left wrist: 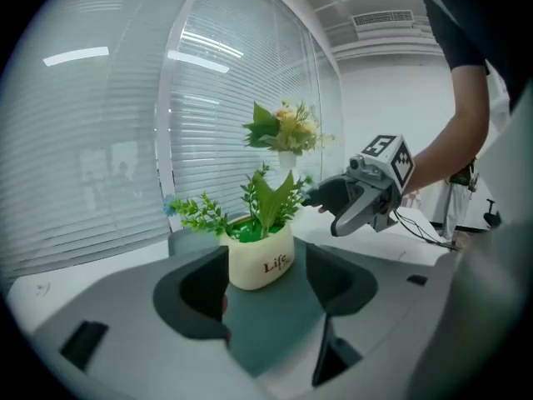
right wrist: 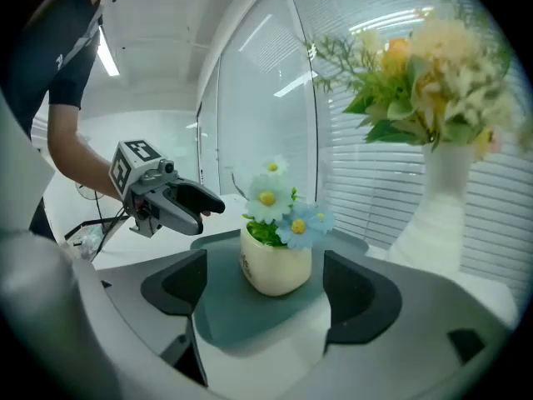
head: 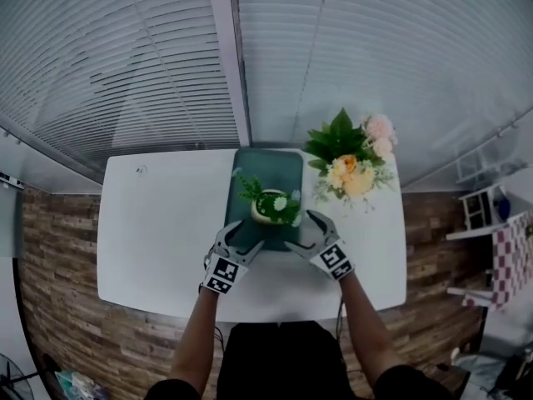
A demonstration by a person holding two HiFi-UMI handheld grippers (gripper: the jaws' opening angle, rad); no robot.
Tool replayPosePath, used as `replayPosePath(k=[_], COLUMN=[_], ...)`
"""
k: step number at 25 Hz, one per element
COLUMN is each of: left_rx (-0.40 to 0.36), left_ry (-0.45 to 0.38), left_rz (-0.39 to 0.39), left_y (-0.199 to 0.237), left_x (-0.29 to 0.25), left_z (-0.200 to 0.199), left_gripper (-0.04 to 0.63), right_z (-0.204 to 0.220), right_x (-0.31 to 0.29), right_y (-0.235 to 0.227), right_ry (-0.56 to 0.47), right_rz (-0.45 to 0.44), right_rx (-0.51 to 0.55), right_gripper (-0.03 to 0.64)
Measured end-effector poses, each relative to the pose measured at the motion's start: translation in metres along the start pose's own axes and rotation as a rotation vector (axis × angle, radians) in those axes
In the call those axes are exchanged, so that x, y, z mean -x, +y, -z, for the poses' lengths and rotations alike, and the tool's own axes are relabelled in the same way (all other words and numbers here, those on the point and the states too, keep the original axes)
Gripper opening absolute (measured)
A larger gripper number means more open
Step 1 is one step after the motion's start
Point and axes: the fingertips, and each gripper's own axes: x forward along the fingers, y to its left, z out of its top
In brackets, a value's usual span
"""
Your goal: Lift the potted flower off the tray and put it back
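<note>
The potted flower (head: pixel 271 207), a cream pot with green leaves and pale blue daisies, stands upright on the dark green tray (head: pixel 268 169). My left gripper (head: pixel 247 236) is open just in front of the pot on its left. My right gripper (head: pixel 300 230) is open in front on its right. In the left gripper view the pot (left wrist: pixel 261 258) sits on the tray (left wrist: pixel 275 323) just past the spread jaws, with the right gripper (left wrist: pixel 333 198) beyond it. In the right gripper view the pot (right wrist: pixel 276 265) sits likewise on the tray (right wrist: pixel 250 315), the left gripper (right wrist: pixel 179 202) behind. Neither gripper touches the pot.
A white vase with an orange, pink and green bouquet (head: pixel 354 161) stands on the white table (head: pixel 158 223) just right of the tray, and looms close in the right gripper view (right wrist: pixel 433 82). Window blinds run behind the table. A small shelf (head: pixel 483 215) stands at far right.
</note>
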Motion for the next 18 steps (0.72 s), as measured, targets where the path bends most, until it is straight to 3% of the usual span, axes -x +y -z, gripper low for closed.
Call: replayPosePath(k=[6, 18], left_rx=[0.069, 0.076], left_ry=[-0.075, -0.182], left_rz=[-0.101, -0.255], left_y=[-0.033, -0.099], left_x=[0.053, 0.124], left_z=[-0.02, -0.062], left_gripper=[0.285, 0.285], right_z=[-0.019, -0.039], right_x=[0.064, 0.173], right_y=[0.027, 0.058], right_ry=[-0.104, -0.214], right_rz=[0.013, 0.001], right_rx=[-0.009, 0.01], right_gripper=[0.397, 0.397])
